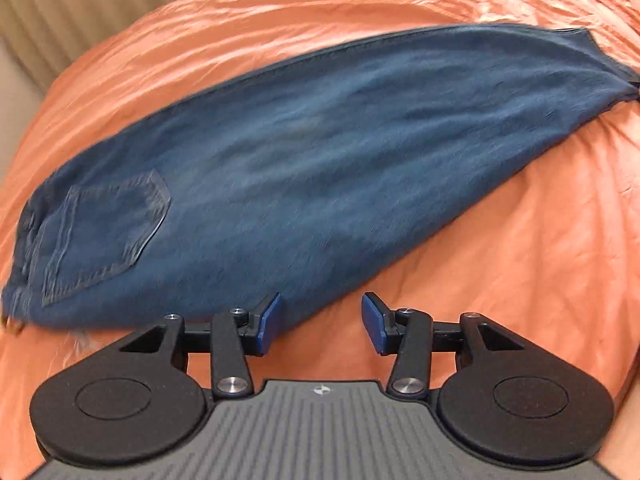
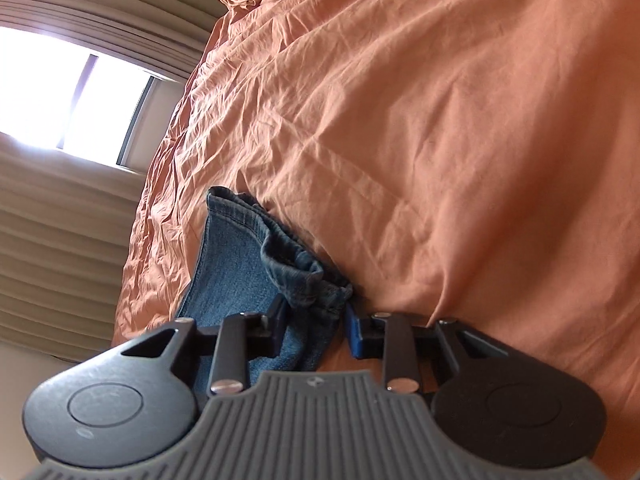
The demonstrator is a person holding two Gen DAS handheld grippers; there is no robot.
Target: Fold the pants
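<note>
Jeans [image 1: 320, 152] lie lengthwise, legs stacked, on the orange bed sheet [image 1: 500, 260] — denim, soft but weighty, should drape; best taken at hem or waistband. Left gripper [image 1: 320, 322] jaws apart, empty, at the near edge. Right gripper [image 2: 316, 328] jaws around the bunched hem [image 2: 304, 276] — clamped or not, cannot tell. No containers visible.

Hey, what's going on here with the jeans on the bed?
A person is folding a pair of blue jeans on an orange bedsheet, using a hand-held gripper in each hand. The jeans lie lengthwise, apparently already folded leg over leg, back pocket facing up. The left hand-held gripper is open and holds nothing, just beside the jeans' near edge. The right hand-held gripper has bunched hem fabric between its fingers, though it does not look fully closed on it.
</note>
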